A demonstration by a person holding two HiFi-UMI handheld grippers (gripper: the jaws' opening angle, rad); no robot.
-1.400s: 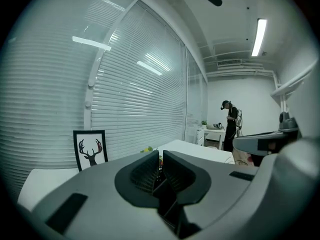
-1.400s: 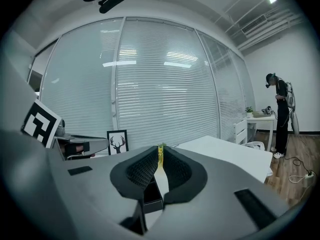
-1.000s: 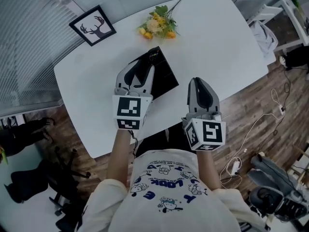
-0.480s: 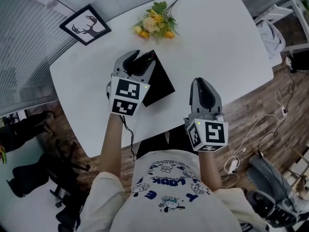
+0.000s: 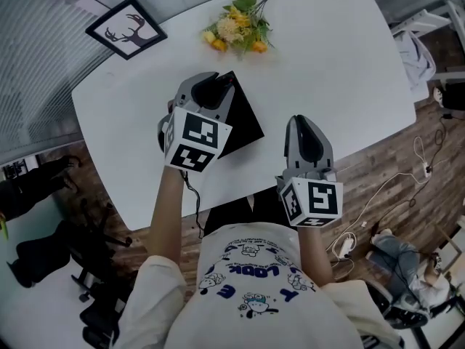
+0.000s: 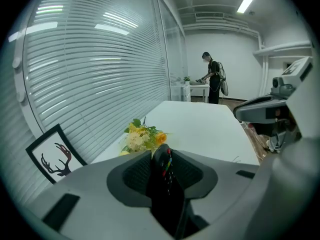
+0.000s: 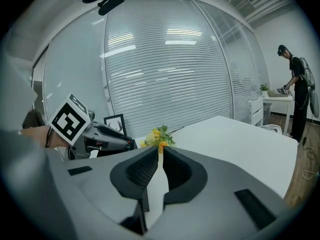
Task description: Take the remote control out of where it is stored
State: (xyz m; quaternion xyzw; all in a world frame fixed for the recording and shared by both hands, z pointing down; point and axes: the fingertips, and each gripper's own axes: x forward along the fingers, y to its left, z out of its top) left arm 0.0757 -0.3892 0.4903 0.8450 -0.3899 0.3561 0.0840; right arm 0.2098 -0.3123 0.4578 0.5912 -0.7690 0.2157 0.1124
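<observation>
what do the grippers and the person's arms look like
The left gripper and right gripper are grey shells with dark ribbed pads on the fingers. Each carries a white cube with black square markers. A dark cable hangs from the left one, whose fingers are closing with the remote control between them. The person wears a white short-sleeved T-shirt with blue print.

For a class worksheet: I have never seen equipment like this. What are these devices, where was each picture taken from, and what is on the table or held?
No robot: a person holds a two-jaw gripper in each hand. One camera sits on the head, looking down; one rides on each gripper, looking along its jaws. On the white table are flowers, a framed deer picture and a black holder. The left gripper is closing its jaws on a black remote control; the right gripper is empty, jaws almost together.
</observation>
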